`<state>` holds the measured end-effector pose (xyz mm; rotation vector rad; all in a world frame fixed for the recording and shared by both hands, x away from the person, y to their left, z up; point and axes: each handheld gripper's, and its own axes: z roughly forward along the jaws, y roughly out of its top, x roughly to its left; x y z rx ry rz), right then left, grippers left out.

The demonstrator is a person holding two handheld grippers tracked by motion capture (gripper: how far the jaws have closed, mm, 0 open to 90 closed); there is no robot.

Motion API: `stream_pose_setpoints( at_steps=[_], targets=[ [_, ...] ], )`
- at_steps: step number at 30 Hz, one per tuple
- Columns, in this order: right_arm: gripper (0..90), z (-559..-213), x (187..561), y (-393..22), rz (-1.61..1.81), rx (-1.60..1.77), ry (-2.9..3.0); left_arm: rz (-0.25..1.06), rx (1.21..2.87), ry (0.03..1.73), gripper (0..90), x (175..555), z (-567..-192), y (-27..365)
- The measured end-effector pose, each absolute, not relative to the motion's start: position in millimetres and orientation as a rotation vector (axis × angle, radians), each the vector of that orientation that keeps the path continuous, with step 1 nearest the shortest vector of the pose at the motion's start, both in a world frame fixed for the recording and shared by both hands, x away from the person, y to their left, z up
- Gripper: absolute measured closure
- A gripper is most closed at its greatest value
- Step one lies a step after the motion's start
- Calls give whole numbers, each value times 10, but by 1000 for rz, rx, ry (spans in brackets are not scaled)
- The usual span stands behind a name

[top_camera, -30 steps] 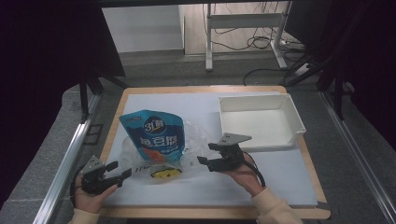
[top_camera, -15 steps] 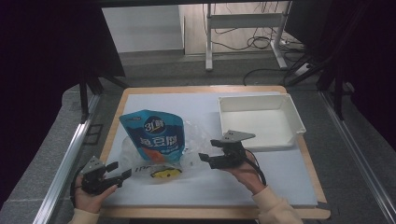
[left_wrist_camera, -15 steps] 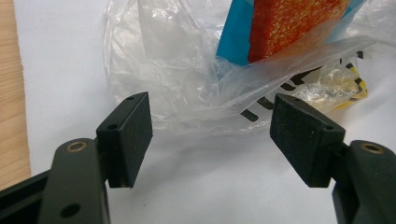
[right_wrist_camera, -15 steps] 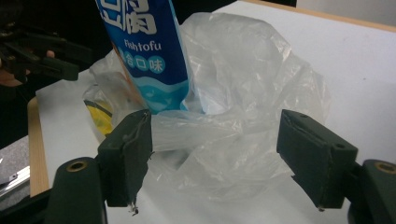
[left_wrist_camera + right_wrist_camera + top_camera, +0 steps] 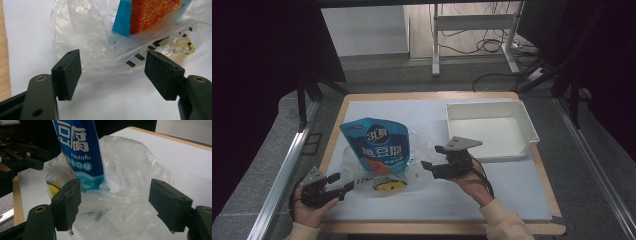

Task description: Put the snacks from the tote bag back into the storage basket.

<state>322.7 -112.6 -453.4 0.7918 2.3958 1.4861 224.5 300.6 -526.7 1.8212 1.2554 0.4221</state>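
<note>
Clear plastic bag [image 5: 412, 160] with a blue tofu pouch [image 5: 379, 150] lies mid-desk [image 5: 512, 190].
Your left hand-held gripper [image 5: 343, 184] gapes wide at the bag's near-left edge; your right hand-held gripper [image 5: 431, 157], its jaws having just been opening, stands wide around crumpled film without pinching it, near the white tray [image 5: 527, 127].

In the left gripper view, the top edge is cutting off the blue pouch [image 5: 122, 17] and its orange panel, and the clear bag [image 5: 82, 37] is blurring the black print beneath it past reading. In the right gripper view, the pouch [image 5: 80, 152] is running out of the top edge, its lower end sinking behind the crumpled bag [image 5: 125, 195]; the left tool [image 5: 22, 157] is sitting dark and half cropped at the left edge. In the high view, the yellow item [image 5: 387, 186] under the bag is staying too small to identify.
</note>
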Motion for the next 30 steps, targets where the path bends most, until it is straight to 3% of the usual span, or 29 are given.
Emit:
stream_pose_setpoints(
  at_steps=[8, 30],
  targets=[
    [265, -4459, 3238, -1040, 1522, 788, 2398, 436, 1818, 1252, 301, 2234, -5252, 2992],
    [394, -4119, 3392, -647, 1631, 706, 2365, 426, 1825, 1237, 296, 2239, -5274, 2991]
  ],
)
